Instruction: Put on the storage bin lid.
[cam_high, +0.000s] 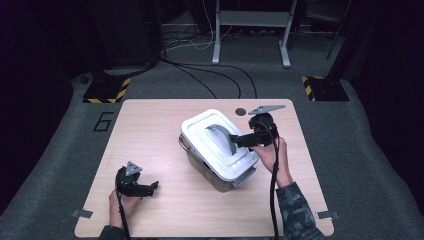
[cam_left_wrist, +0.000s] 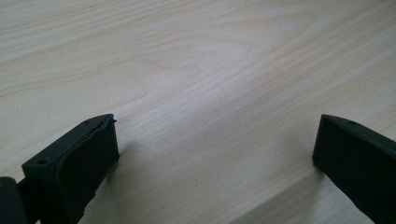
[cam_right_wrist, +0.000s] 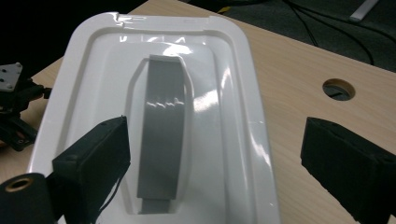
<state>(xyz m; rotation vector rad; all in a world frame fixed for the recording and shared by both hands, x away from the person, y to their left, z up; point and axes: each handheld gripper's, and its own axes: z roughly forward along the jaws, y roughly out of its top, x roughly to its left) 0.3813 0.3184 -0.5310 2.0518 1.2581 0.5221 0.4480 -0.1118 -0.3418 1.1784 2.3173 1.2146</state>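
While the white-lidded storage box sits near the middle of the wooden table, its grey handle lies flat in the lid's recess. Over it hangs the right gripper — jaws spread wide, one above the lid beside the handle, holding nothing. Well apart, near the table's front left, the left gripper rests low — jaws wide, empty.

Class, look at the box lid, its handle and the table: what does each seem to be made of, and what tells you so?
Lid: probably glossy white plastic; it shows bright glare streaks and moulded rims.
Handle: looks like grey plastic, smoother and duller, with a faint reflection.
Table: pale wood or wood-look laminate, matte; grain lines show, but which one is unclear.
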